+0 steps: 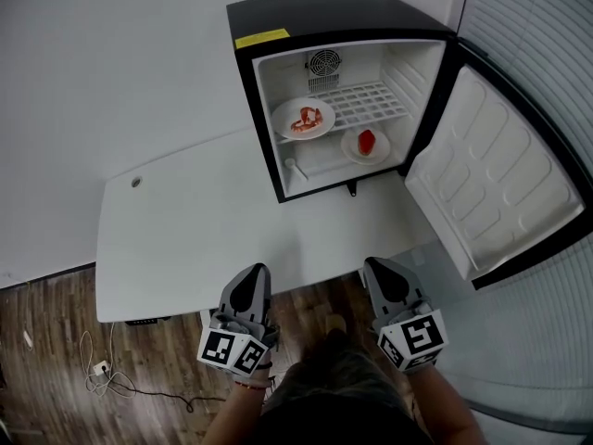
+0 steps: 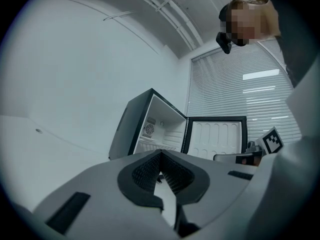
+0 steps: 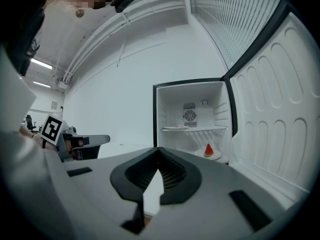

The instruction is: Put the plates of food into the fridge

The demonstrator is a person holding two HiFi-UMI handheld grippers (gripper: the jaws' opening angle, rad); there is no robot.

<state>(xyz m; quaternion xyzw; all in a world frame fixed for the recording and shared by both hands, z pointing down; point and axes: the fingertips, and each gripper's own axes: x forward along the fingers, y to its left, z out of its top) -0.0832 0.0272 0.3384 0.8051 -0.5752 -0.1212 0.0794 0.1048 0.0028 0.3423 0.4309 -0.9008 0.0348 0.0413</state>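
A black mini fridge (image 1: 343, 26) stands on the white table (image 1: 185, 239) with its door (image 1: 491, 179) swung open to the right. A white plate of red food (image 1: 303, 119) lies on the wire shelf. Lower right inside, a second plate with a watermelon slice (image 1: 366, 145) rests on the fridge floor, the same slice (image 3: 209, 150) that shows in the right gripper view. My left gripper (image 1: 252, 273) and right gripper (image 1: 378, 267) hover side by side at the table's front edge, well short of the fridge. Both are shut with nothing between their jaws.
The open door (image 3: 280, 114) fills the right side. Window blinds (image 1: 547, 26) run behind it. A cable and a plug (image 1: 100, 371) lie on the wooden floor at the left. A small round hole (image 1: 136, 182) marks the table's back left corner.
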